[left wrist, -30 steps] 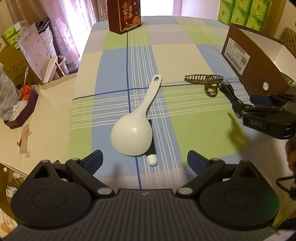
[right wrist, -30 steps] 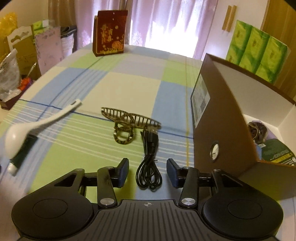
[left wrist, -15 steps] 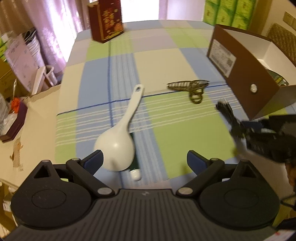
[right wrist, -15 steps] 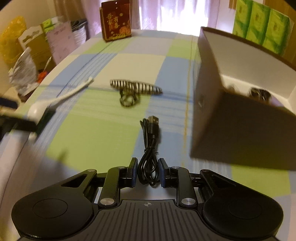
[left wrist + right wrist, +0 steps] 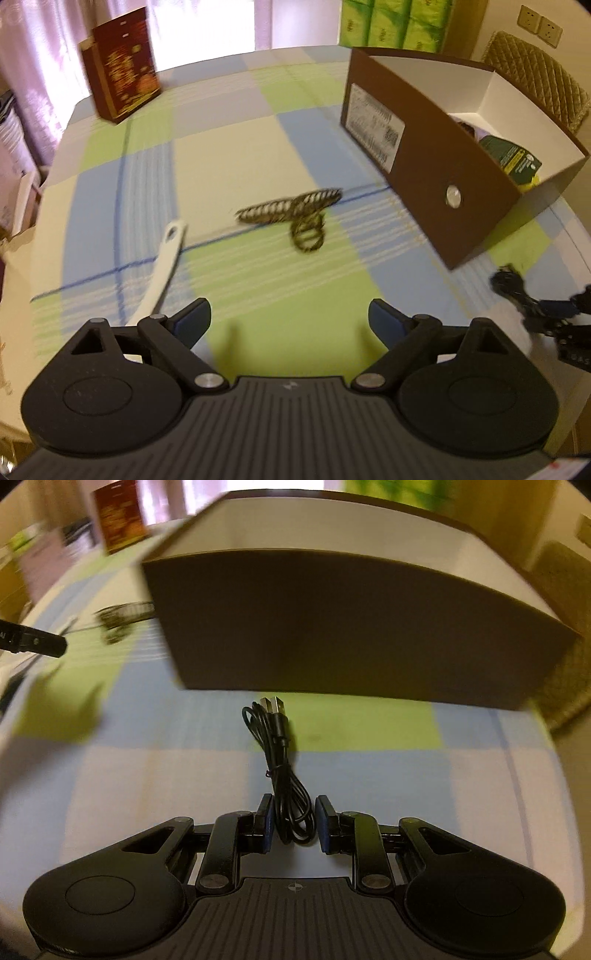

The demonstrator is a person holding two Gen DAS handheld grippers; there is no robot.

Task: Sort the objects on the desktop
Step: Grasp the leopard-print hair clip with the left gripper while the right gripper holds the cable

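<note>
From the left wrist view, the far left of the worktop, under a checked cloth of blue, green and cream, carries a dark red box standing upright near the far edge. Nearer, a white spoon lies with its handle pointing away; its bowl is hidden behind the left gripper. That gripper's jaws stand wide and are closing, with nothing between them but bare green cloth. Ahead of it, in the middle of the cloth, lies a striped hair claw, apart from the spoon. To the right stands an open brown cardboard box with a white inside, a printed label on its side, and a green packet in its near corner. Behind it are green packs.

At the far right, the right gripper is clenched on a bundled black USB cable: the pads press the coil's lower loop, and the plugs point toward the box's brown wall just ahead. The cable hangs clear of the cloth in front of the box, outside it.
</note>
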